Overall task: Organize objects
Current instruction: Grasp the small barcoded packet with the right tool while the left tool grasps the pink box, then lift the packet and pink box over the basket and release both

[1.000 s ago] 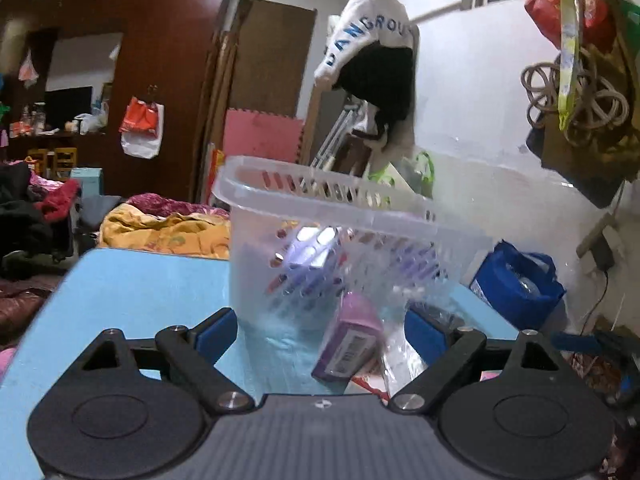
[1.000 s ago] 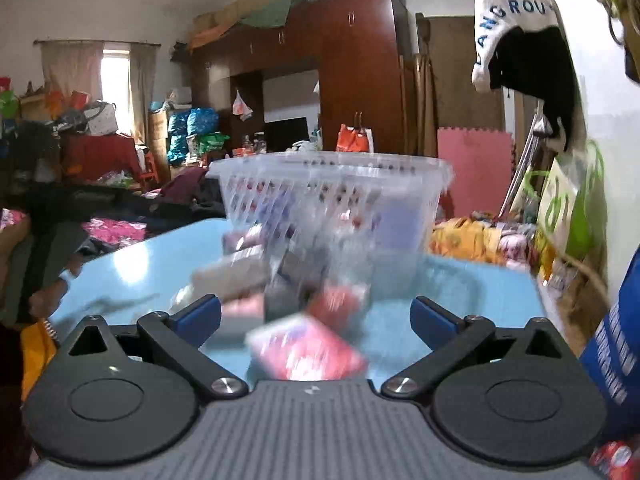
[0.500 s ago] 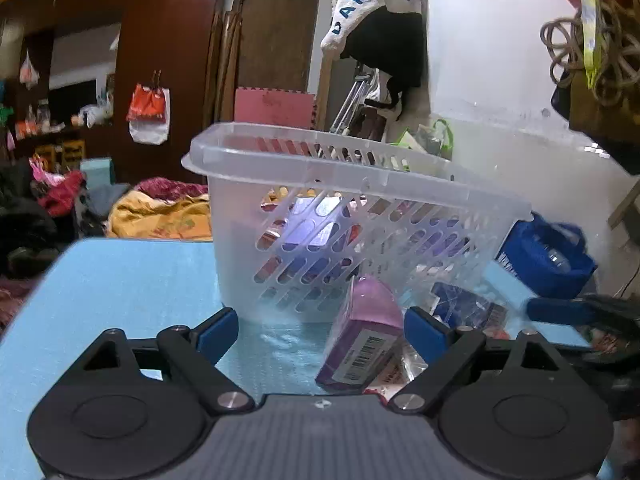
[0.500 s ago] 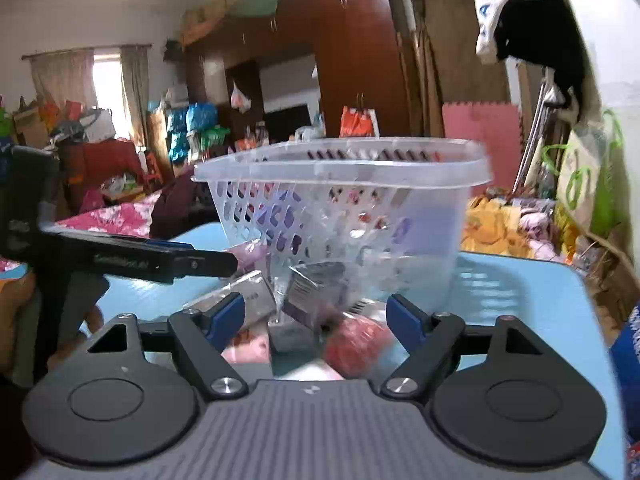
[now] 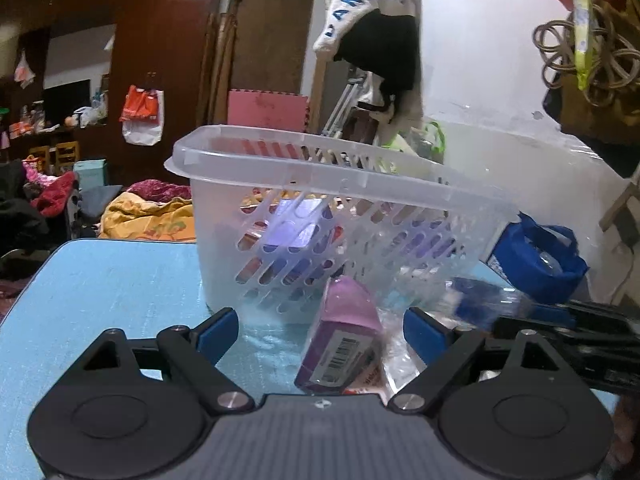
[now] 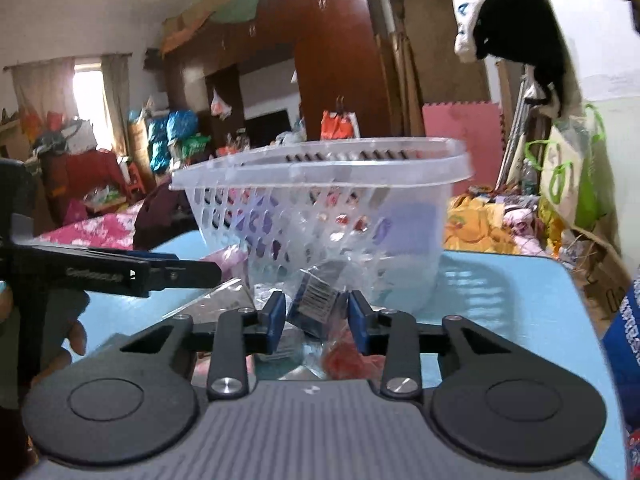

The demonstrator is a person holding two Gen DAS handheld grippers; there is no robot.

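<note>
A clear slotted plastic basket (image 5: pixel 320 168) (image 6: pixel 320 164) stands on the light blue table (image 5: pixel 100 280), with purple and red items inside. My left gripper (image 5: pixel 320 332) is open in front of it. A purple box with a barcode (image 5: pixel 344 344) leans between its fingers, touching neither pad. My right gripper (image 6: pixel 318 312) is shut on a dark blue packet in clear wrap (image 6: pixel 316 300), just in front of the basket. A red packet (image 6: pixel 344 360) lies under it. The left wrist view shows the right gripper coming in from the right edge with that packet (image 5: pixel 476 300).
Clear wrappers and small packets lie around the basket's foot. A blue bag (image 5: pixel 540 264) sits past the table's right edge. Clothes hang on the white wall (image 5: pixel 380 40). A dark wardrobe and heaps of fabric fill the room behind.
My right gripper's jaws have gone from wide apart to shut on the dark blue packet. The left gripper has edged closer to the basket and stays open.
</note>
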